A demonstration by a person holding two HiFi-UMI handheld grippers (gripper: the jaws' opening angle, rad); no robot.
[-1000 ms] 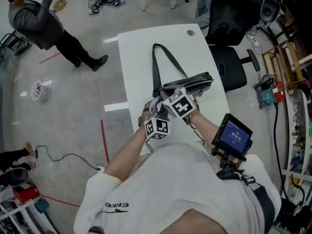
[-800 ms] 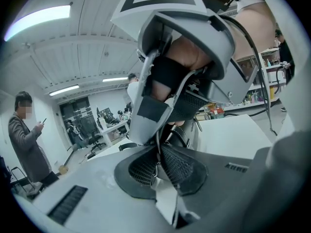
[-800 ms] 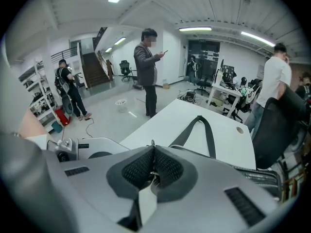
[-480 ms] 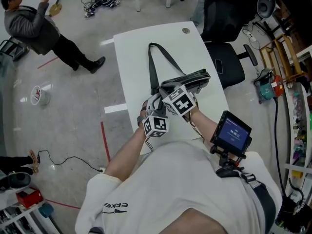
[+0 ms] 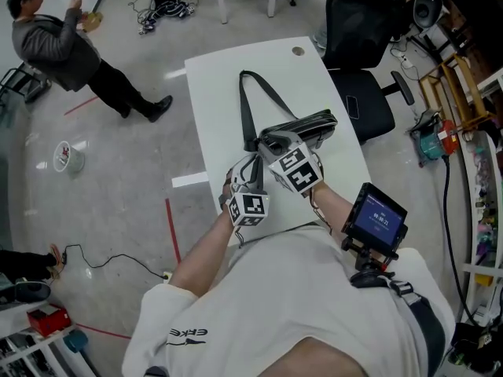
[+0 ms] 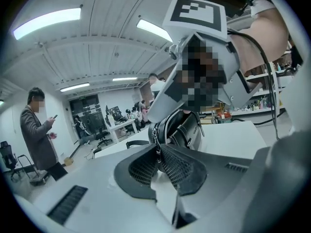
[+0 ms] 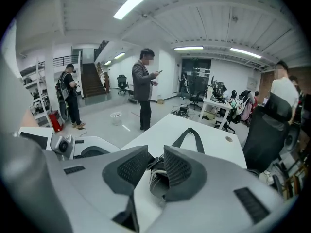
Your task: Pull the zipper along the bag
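White tee (image 5: 314, 305), black print (image 5: 187, 334) on L sleeve. Grey L tool (image 6: 158, 154) & R tool (image 7: 155, 166): black mesh pads (image 6: 182, 171), b/w marker cubes (image 5: 250, 208). Screen unit (image 5: 379, 218) on black mount.

The only print that can be read is the dark "ERKE" lettering (image 5: 187, 333), upside down on the person's white shirt, back behind the left gripper (image 5: 255, 158). A small screen (image 5: 377, 218) on the forearm behind the right gripper (image 5: 273, 144) shows pale digits too small to read.

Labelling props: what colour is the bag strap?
Black. It shows best in the head view, where the strap lies on the white table.
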